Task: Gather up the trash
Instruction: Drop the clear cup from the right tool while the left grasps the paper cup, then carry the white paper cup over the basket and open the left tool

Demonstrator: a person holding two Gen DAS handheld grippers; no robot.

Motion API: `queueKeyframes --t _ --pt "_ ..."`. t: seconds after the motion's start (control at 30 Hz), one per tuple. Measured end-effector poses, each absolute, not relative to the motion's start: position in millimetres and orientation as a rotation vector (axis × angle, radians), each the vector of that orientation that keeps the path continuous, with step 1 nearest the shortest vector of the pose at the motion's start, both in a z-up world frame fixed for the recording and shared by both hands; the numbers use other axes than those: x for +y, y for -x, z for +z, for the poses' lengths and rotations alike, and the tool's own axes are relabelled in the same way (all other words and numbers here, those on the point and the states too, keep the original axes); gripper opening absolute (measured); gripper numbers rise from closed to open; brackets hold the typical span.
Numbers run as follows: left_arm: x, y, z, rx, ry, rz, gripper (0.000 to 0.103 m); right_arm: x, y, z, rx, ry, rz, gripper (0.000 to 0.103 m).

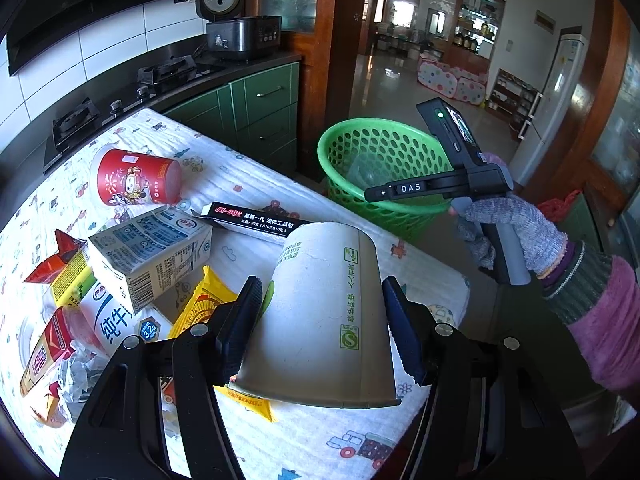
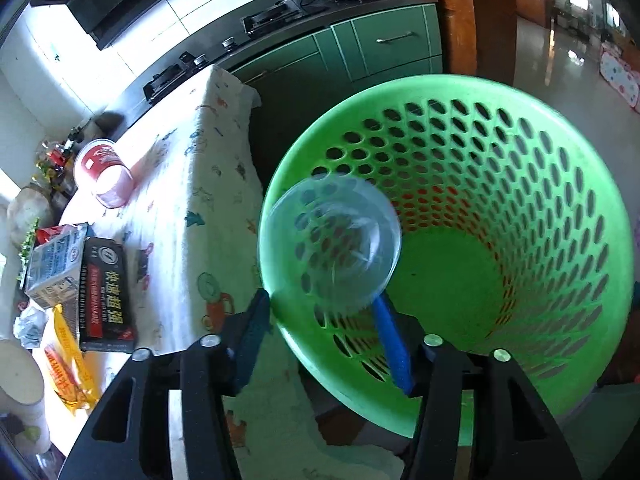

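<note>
My left gripper (image 1: 322, 326) is shut on a white paper cup (image 1: 320, 312), held upside down above the table's near edge. The green perforated basket (image 1: 384, 168) stands on the floor past the table's right edge; it also shows in the right wrist view (image 2: 520, 208). My right gripper (image 2: 324, 340) hangs over the basket's rim with jaws apart. A clear plastic cup (image 2: 332, 240), blurred, is in the basket's mouth just beyond the fingertips, apart from them. In the left wrist view the right gripper (image 1: 376, 192) is seen side-on over the basket.
On the patterned tablecloth (image 1: 224, 176) lie a red cup (image 1: 136, 178), a milk carton (image 1: 152, 252), a black glue box (image 1: 256, 216), a yellow wrapper (image 1: 204, 300) and several other wrappers and packs at left. A stove and green cabinets (image 1: 260, 100) stand behind.
</note>
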State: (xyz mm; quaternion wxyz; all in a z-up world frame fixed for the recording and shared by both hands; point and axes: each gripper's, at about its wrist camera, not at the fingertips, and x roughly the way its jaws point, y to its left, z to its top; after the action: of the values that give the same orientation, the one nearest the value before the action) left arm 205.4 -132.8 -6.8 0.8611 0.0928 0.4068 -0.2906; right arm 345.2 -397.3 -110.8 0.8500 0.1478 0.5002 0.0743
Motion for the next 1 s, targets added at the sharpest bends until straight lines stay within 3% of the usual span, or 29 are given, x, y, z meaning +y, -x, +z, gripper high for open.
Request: queueKeyframes --t 0.53,1.0 --pt "-193.1 -251.6 3.9 0.853 -0.156 -0.639 0.061 -420.3 -310.5 -78.7 0.953 -0.243 0.082 0.058" --pt "-298.1 -320.4 -32.8 0.943 -0.119 -0.642 0.062 -457.0 -238.2 -57.3 0.844 -0.224 0.020 0.064"
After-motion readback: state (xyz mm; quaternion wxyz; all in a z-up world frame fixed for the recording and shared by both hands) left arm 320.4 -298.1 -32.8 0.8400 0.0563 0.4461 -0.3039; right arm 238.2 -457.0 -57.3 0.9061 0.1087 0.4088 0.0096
